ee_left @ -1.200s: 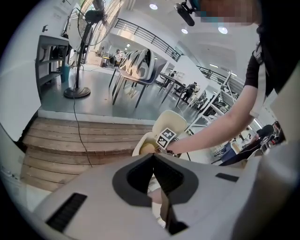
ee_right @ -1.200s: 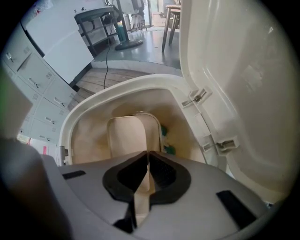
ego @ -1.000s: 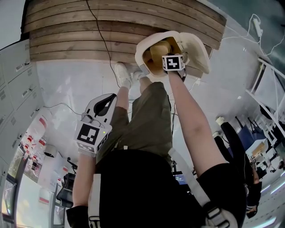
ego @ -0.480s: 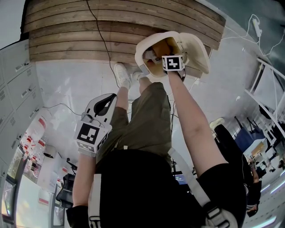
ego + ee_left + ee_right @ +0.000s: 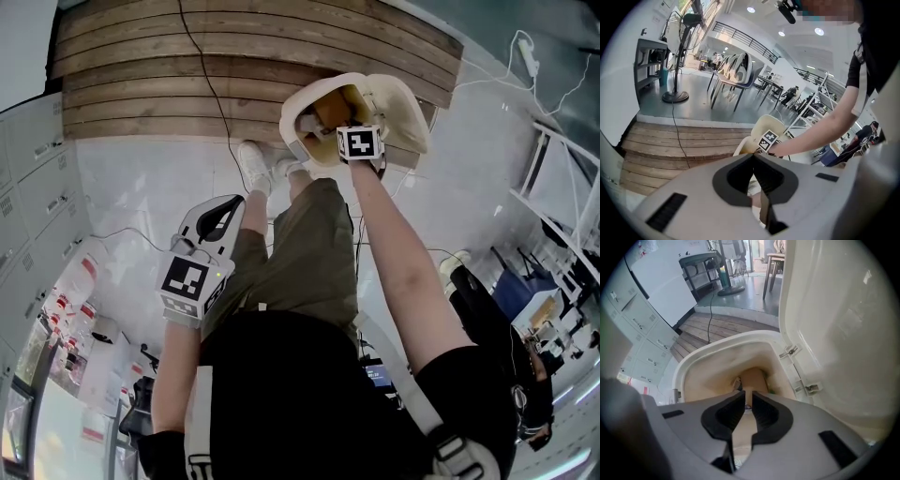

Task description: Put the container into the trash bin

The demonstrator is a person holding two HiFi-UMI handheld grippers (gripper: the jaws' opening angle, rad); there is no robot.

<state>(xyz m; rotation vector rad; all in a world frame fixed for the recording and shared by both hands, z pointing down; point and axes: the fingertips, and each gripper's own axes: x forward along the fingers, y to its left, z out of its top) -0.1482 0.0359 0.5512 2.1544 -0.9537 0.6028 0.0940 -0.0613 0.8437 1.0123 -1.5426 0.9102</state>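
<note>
The trash bin [image 5: 298, 101] and its raised lid [image 5: 401, 112] are showing creamy white, and the container [image 5: 754, 378] inside is showing tan. The left gripper [image 5: 753, 158] is showing pale grey with black pads, its marker cube [image 5: 192, 281] carrying black-and-white squares. The person is wearing olive trousers [image 5: 300, 253], a black shirt [image 5: 281, 394] and white shoes [image 5: 255, 159] beside brown wooden planks [image 5: 234, 56].

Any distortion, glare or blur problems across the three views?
Head view: strong fisheye, the wooden steps bow, but it stays sharp. Left gripper view: dark vignetted corners, ceiling lights blown out. Right gripper view: lid somewhat washed out, trash bin interior dimmer yet readable.
</note>
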